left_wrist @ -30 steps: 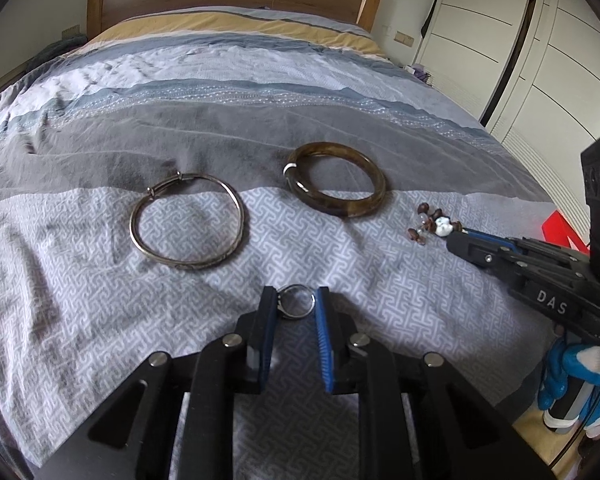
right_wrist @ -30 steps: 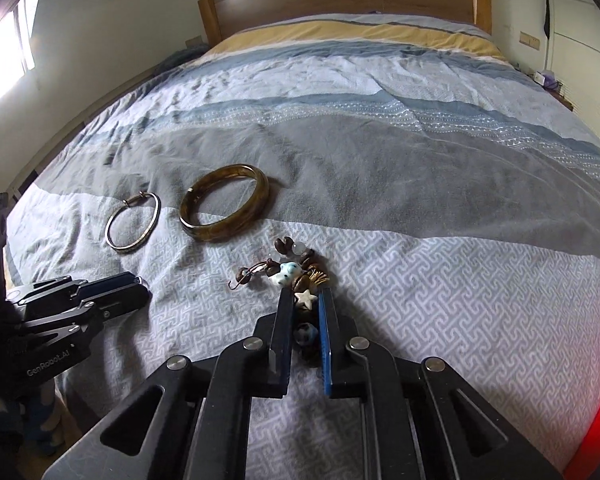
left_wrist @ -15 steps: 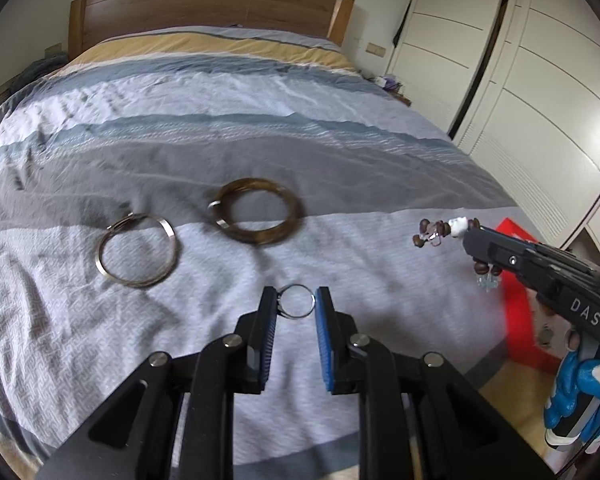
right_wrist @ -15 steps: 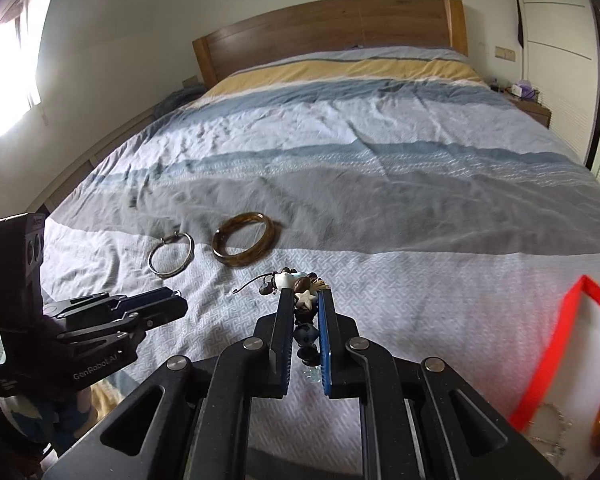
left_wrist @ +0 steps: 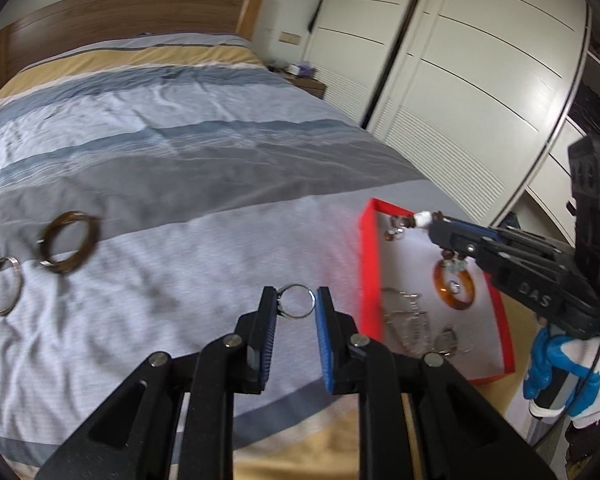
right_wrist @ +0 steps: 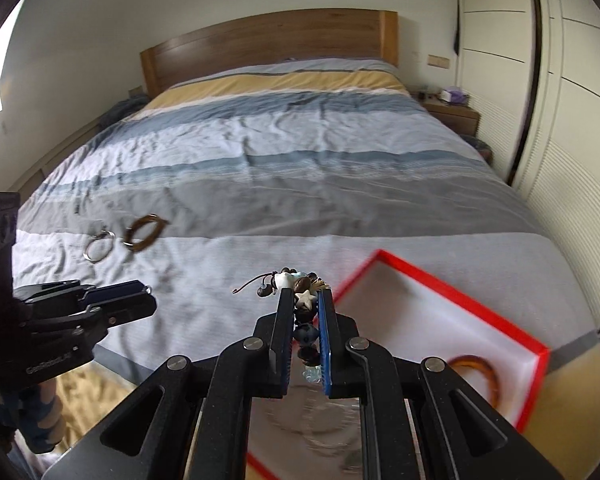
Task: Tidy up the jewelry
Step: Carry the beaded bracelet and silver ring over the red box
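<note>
Above a striped bed (left_wrist: 204, 168), the left gripper (left_wrist: 296, 300) is pinching a small silver ring (left_wrist: 296, 301) between its blue-padded fingertips, jaws narrowed onto the band and holding it in the air over the patterned grey duvet. To its right, the right gripper (left_wrist: 430, 222) is clamping a beaded charm bracelet (right_wrist: 300, 280), its jaws drawn close on the strand, with a white star bead, brown beads and a dark cord tail spilling past the tips and darker beads hanging below. That gripper is hovering over a red-rimmed tray (left_wrist: 366, 264) with a white lining, sitting at the bed's near right corner. An amber ring-shaped pendant (left_wrist: 454, 286) is lying inside the tray, alongside thin silver chains (left_wrist: 412, 320) that are blurred. Well apart on the far left of the duvet, a brown bangle (left_wrist: 70, 242) and a thinner silver bangle (left_wrist: 0, 290) are lying just beside each other. White wardrobe doors (left_wrist: 460, 80) are flanking the bed, below a wooden headboard (right_wrist: 272, 46).
</note>
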